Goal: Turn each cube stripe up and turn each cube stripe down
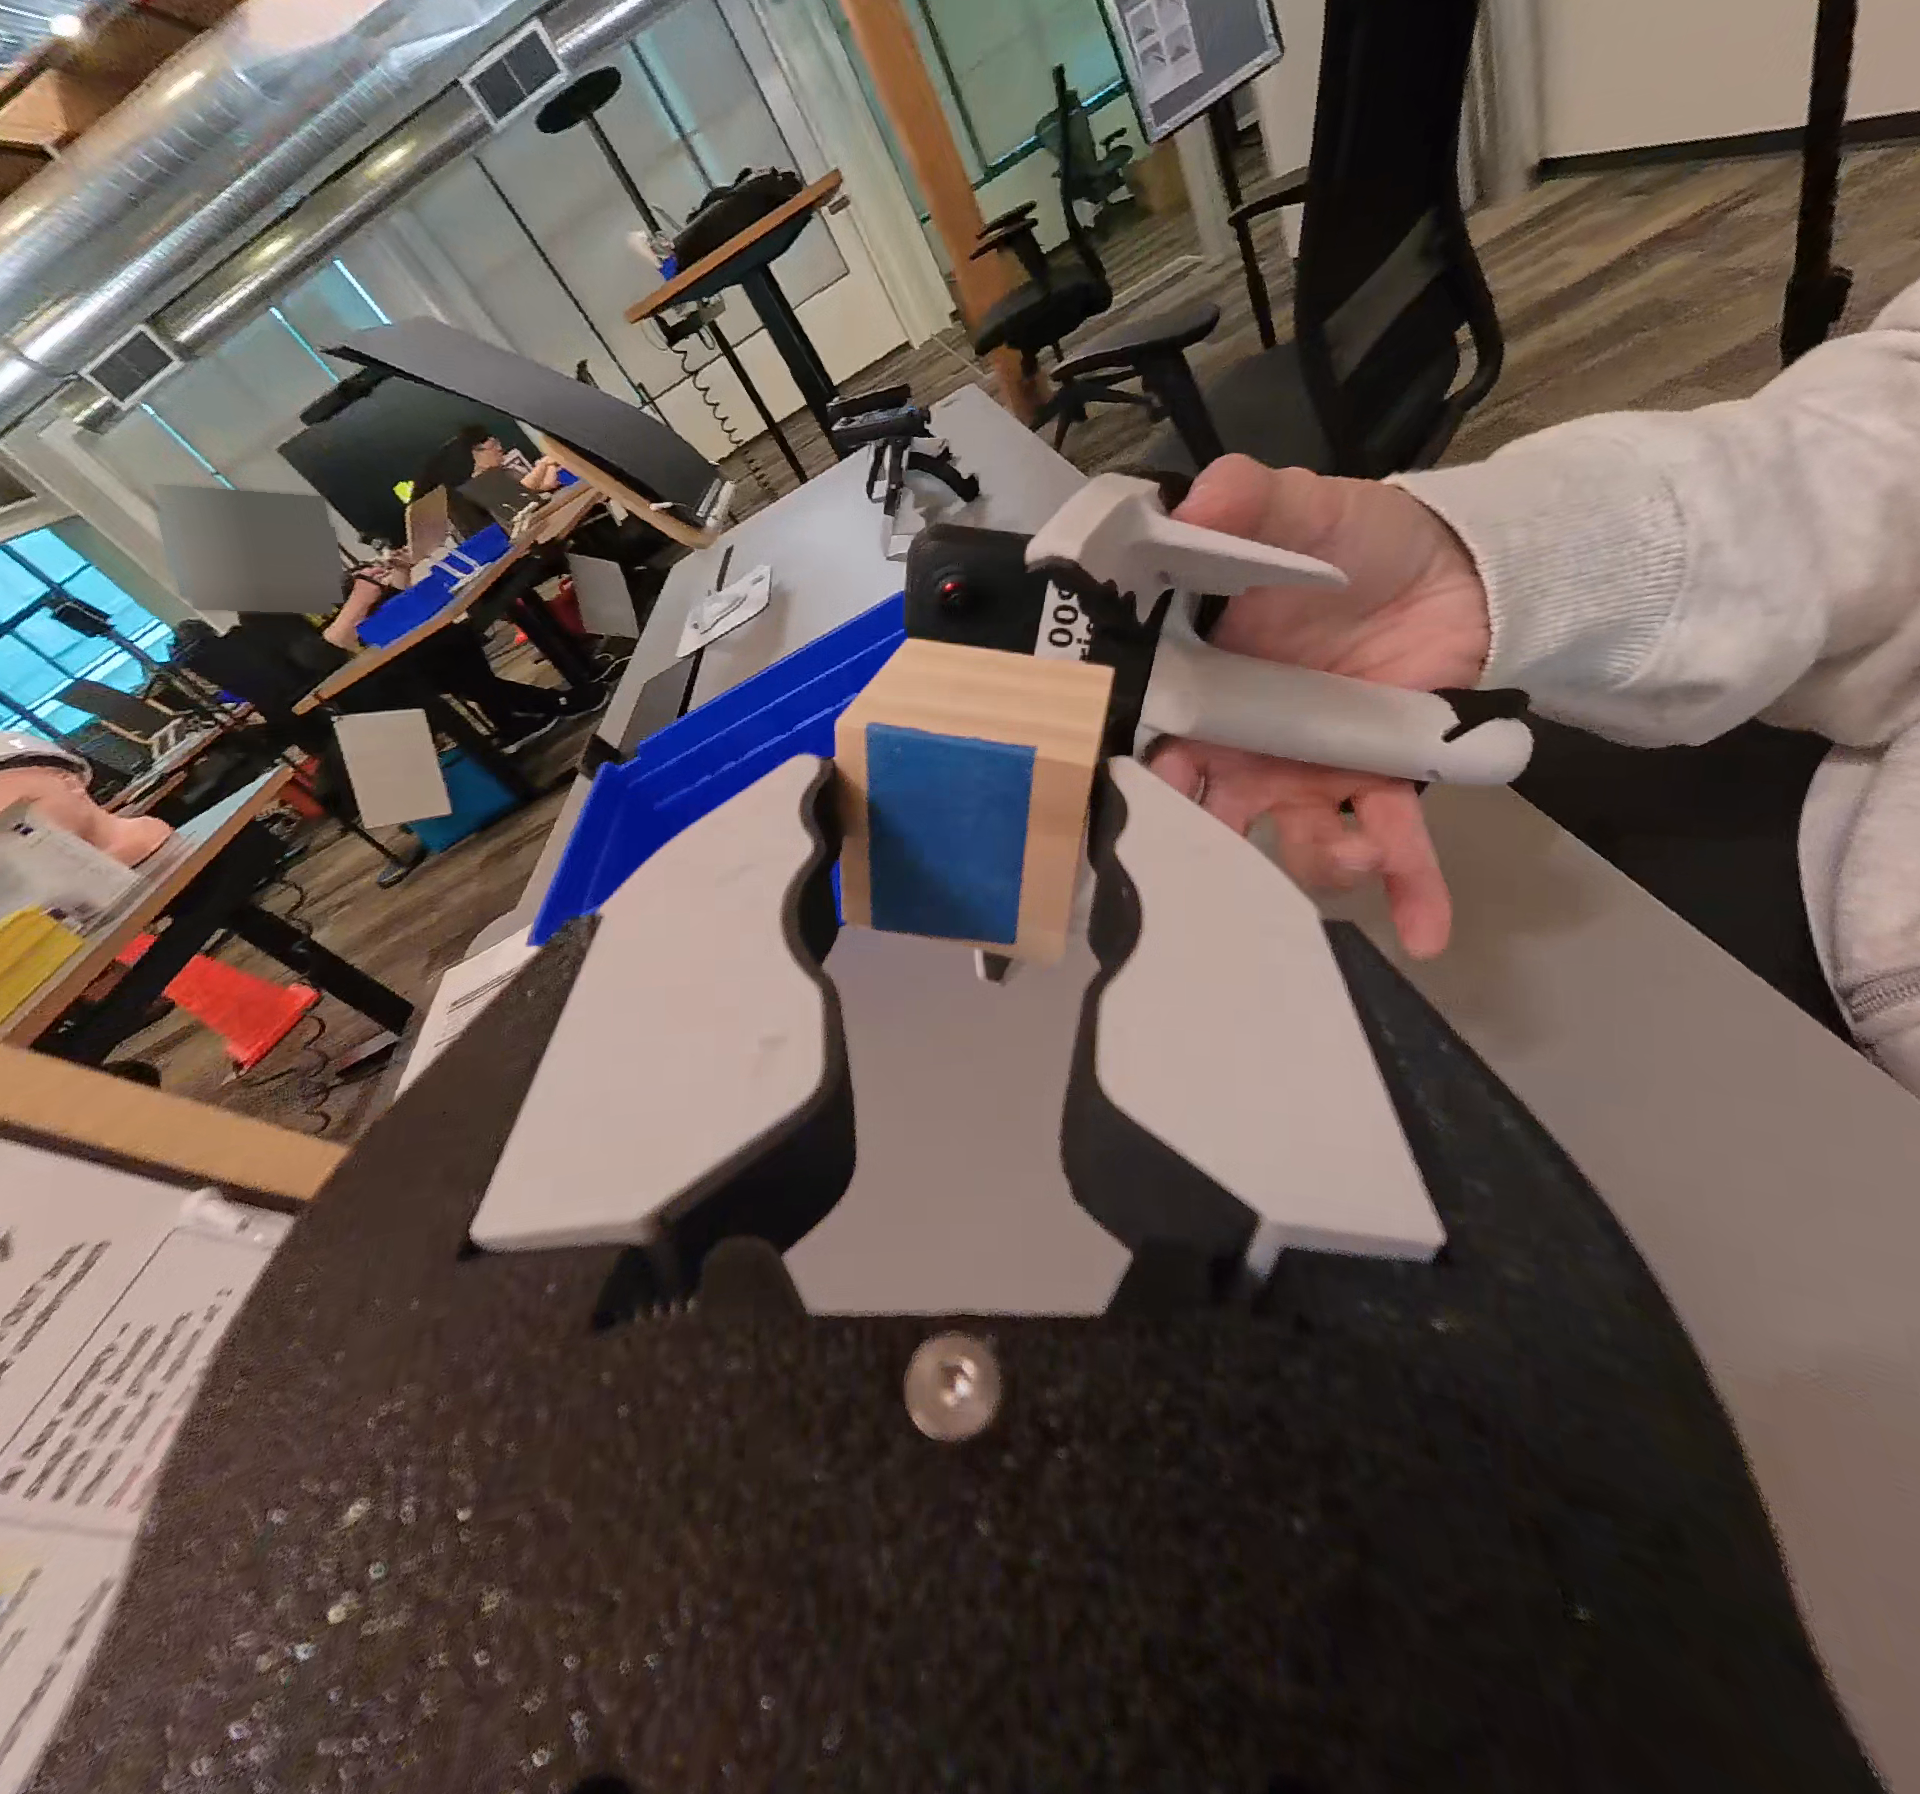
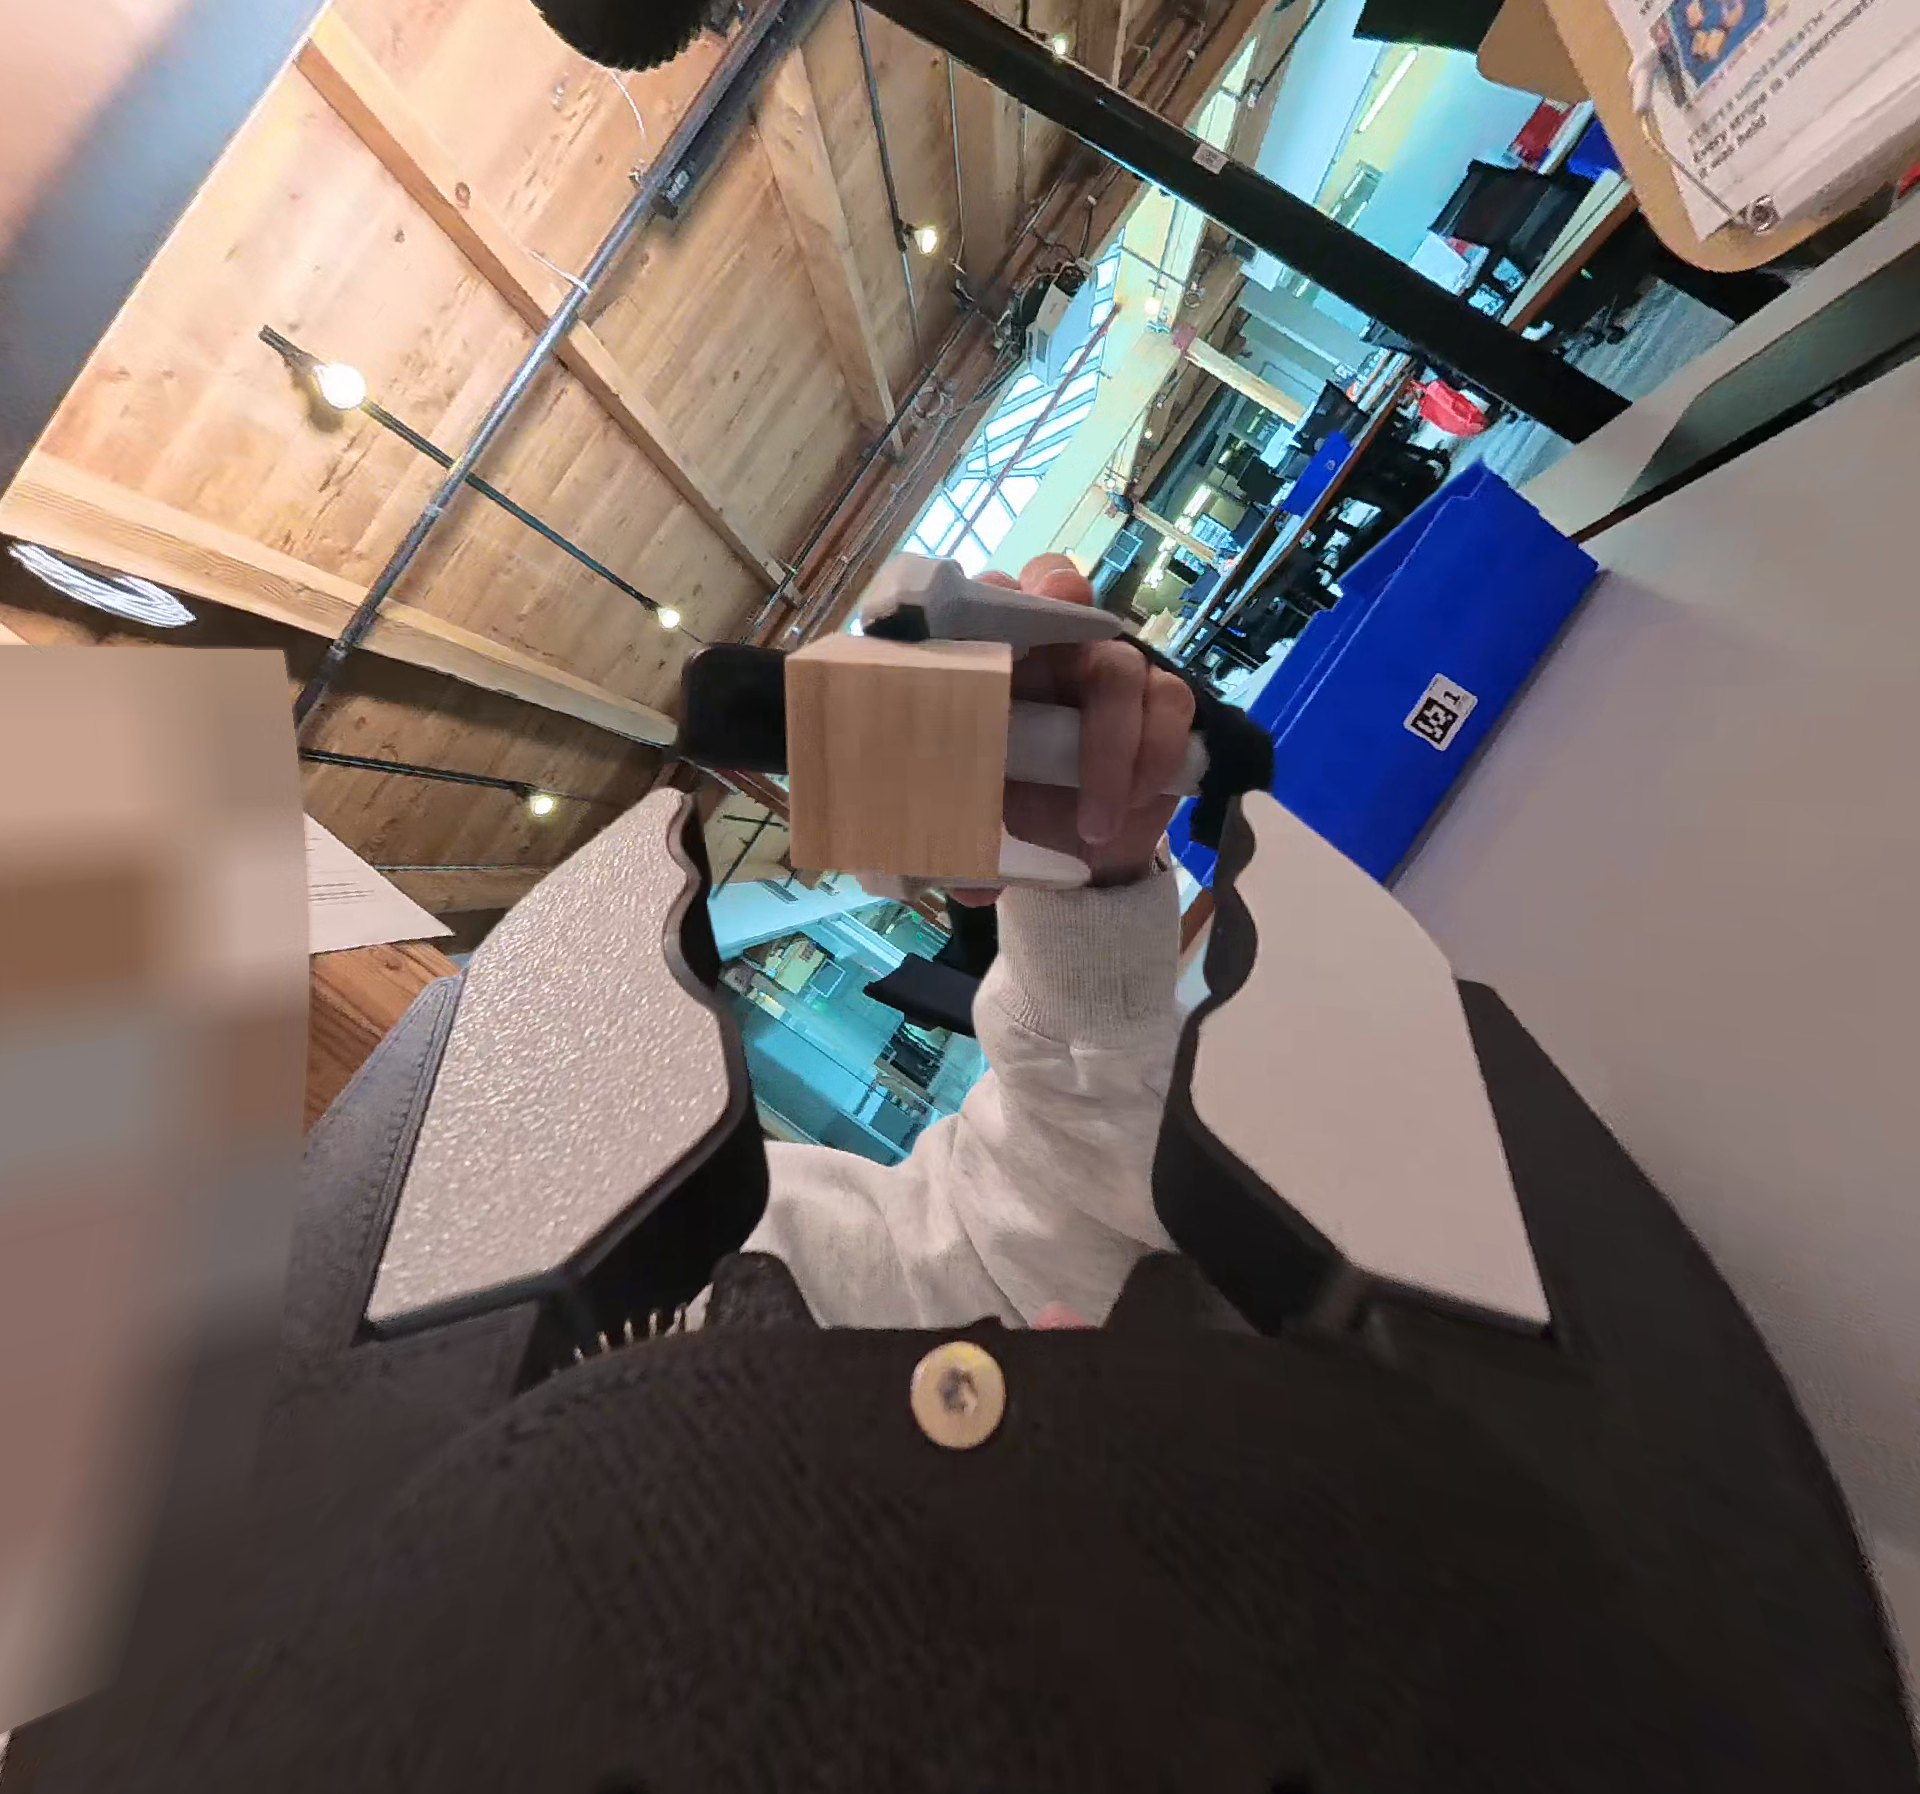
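Observation:
A wooden cube (image 1: 966, 809) is held in the air between the fingertips of my left gripper (image 1: 961, 830), which is shut on it. Its blue stripe (image 1: 945, 830) faces the left wrist camera and stands upright. In the right wrist view the same cube (image 2: 894, 768) shows a plain wooden face. My right gripper (image 2: 961, 861) is open, with its fingers wide on either side of the cube and gaps to both. The right gripper's black body (image 1: 956, 591) sits just behind the cube, held by a hand (image 1: 1351, 622). The left gripper's body (image 2: 727, 705) shows behind the cube.
A blue bin (image 1: 727, 757) stands on the grey table (image 1: 1558, 1017) behind the cube, and also shows in the right wrist view (image 2: 1403, 684). Printed sheets (image 1: 83, 1329) lie at the left. A black office chair (image 1: 1382, 290) stands beyond the table.

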`<state>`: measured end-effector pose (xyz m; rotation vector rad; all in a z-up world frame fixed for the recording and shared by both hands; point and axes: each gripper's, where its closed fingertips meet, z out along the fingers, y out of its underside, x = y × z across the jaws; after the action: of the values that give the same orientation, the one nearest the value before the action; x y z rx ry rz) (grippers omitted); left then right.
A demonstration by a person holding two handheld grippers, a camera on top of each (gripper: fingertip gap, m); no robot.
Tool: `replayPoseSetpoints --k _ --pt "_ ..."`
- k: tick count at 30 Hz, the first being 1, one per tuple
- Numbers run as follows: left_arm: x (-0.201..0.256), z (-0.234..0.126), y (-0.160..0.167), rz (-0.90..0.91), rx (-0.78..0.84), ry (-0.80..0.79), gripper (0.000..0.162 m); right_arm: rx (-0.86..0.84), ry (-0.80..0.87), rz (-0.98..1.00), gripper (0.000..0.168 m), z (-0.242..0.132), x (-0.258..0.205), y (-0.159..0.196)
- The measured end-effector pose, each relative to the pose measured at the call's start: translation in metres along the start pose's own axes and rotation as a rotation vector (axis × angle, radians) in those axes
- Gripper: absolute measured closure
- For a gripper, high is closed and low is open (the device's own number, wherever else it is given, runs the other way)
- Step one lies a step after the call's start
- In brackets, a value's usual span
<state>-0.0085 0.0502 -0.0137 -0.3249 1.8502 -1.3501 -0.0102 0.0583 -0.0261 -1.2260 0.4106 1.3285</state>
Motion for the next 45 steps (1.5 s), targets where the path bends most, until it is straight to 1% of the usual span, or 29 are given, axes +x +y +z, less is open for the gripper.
replayPoseSetpoints --k 4,7,8,9,10,13,15,18,21,24,26,29,33,36,39,43,45 --pt "0.007 0.014 0.008 -0.012 -0.010 0.028 0.117 0.006 -0.032 0.024 0.078 0.001 -0.003 0.001" --pt "0.011 0.017 0.013 -0.002 -0.027 0.024 0.117 -0.001 -0.041 0.041 0.089 0.003 -0.001 0.002" --pt "0.011 0.018 0.015 0.004 -0.037 0.022 0.117 -0.006 -0.058 0.043 0.098 0.003 -0.003 0.003" --pt "0.012 0.018 0.016 0.007 -0.042 0.025 0.117 -0.019 -0.055 0.034 0.115 0.004 -0.002 0.005" --pt "0.012 0.017 0.016 0.012 -0.044 0.027 0.117 -0.032 -0.044 0.003 0.123 0.004 0.001 0.006" --pt "0.010 0.017 0.023 0.004 -0.092 0.014 0.117 -0.052 0.005 -0.018 0.123 0.004 0.007 0.006" --pt "0.008 0.018 0.029 0.013 -0.122 -0.016 0.117 -0.071 0.066 -0.063 0.123 0.003 0.012 0.004" --pt "-0.001 0.017 0.026 0.027 -0.113 -0.097 0.110 -0.075 0.167 -0.174 0.123 -0.008 0.011 -0.013" --pt "-0.017 0.008 0.028 0.028 -0.113 -0.194 0.103 -0.045 0.350 -0.348 0.123 -0.040 0.008 -0.055" --pt "-0.030 -0.001 0.035 -0.027 -0.128 -0.245 0.103 -0.022 0.670 -0.563 0.123 -0.096 0.006 -0.110" --pt "-0.036 -0.006 0.038 -0.046 -0.134 -0.271 0.104 -0.054 0.908 -0.663 0.123 -0.140 0.007 -0.143" --pt "-0.041 -0.010 0.048 -0.063 -0.166 -0.290 0.106 -0.117 1.139 -0.745 0.123 -0.190 0.008 -0.186" --pt "-0.042 -0.011 0.058 -0.069 -0.208 -0.291 0.107 -0.308 1.358 -0.641 0.123 -0.245 0.041 -0.214" --pt "-0.042 -0.011 0.058 -0.067 -0.210 -0.290 0.108 -0.440 1.467 -0.541 0.123 -0.277 0.074 -0.223" --pt "-0.043 -0.013 0.061 -0.071 -0.219 -0.292 0.109 -0.533 1.528 -0.408 0.123 -0.303 0.105 -0.221" --pt "-0.045 -0.015 0.067 -0.073 -0.235 -0.297 0.111 -0.652 1.620 -0.315 0.123 -0.327 0.134 -0.215" --pt "-0.047 -0.017 0.072 -0.069 -0.257 -0.305 0.112 -0.669 1.678 -0.271 0.122 -0.338 0.144 -0.215"
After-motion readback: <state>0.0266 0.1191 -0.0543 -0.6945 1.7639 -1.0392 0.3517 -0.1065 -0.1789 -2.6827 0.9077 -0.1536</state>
